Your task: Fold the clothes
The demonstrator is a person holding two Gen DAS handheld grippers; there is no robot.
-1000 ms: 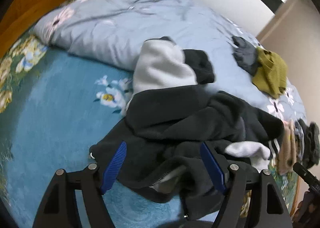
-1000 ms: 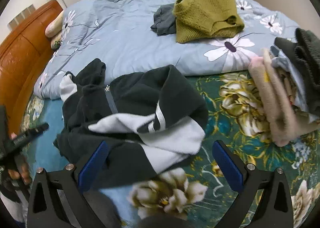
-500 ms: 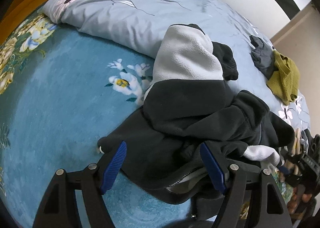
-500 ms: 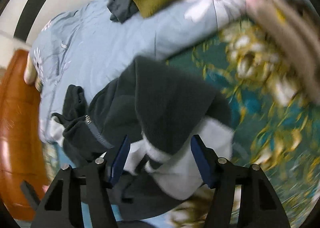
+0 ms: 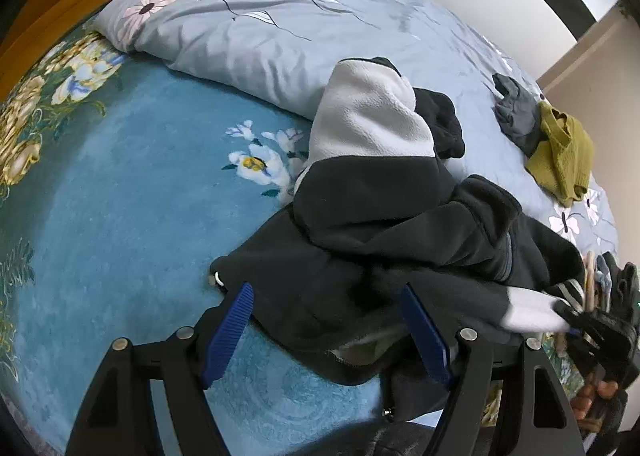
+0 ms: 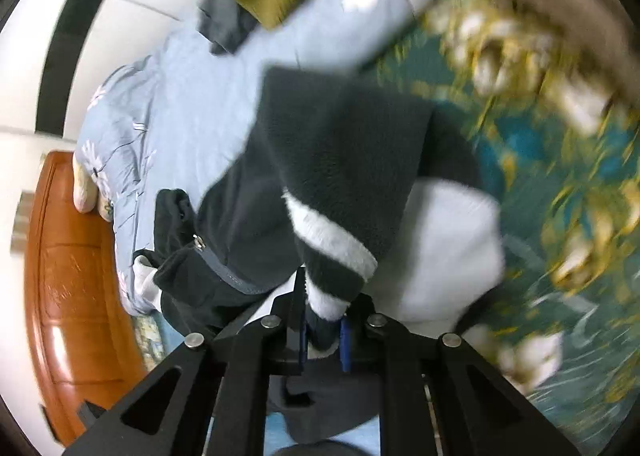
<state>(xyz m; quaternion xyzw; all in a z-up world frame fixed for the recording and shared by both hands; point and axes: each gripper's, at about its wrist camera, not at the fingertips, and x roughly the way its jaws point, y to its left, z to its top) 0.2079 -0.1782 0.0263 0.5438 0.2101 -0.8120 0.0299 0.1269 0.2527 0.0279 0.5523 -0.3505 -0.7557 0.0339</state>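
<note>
Landmark: the jacket (image 5: 384, 223), a black-and-white fleece, crumpled in a heap on the bed (image 5: 120, 223), partly over the blue floral blanket and partly against the grey quilt (image 5: 280, 15).

Right gripper (image 6: 324, 340): jaws closing, nearly together, with a striped black-and-white edge of the jacket pinched between the blue pads. The fabric runs up and away from the pads toward the bulk of the heap. From the left wrist view the same gripper (image 5: 576, 326) sits at the jacket's far right end, on a white patch.

Left gripper (image 5: 326, 334): jaws wide apart, nothing pressed. The jacket's near black hem lies between and just beyond the two pads, with the left pad over bare blanket just beside the hem corner.

Relation that matters: the jacket's long axis runs roughly from the white sleeve near the quilt down to the hem at the left gripper, and the right-hand grip is at the opposite side. The left gripper is nearer the free hem; judged next need is a hold there so the jacket can be spread.

Green sweater (image 5: 560, 155) lies well beyond the jacket, on the quilt.
</note>
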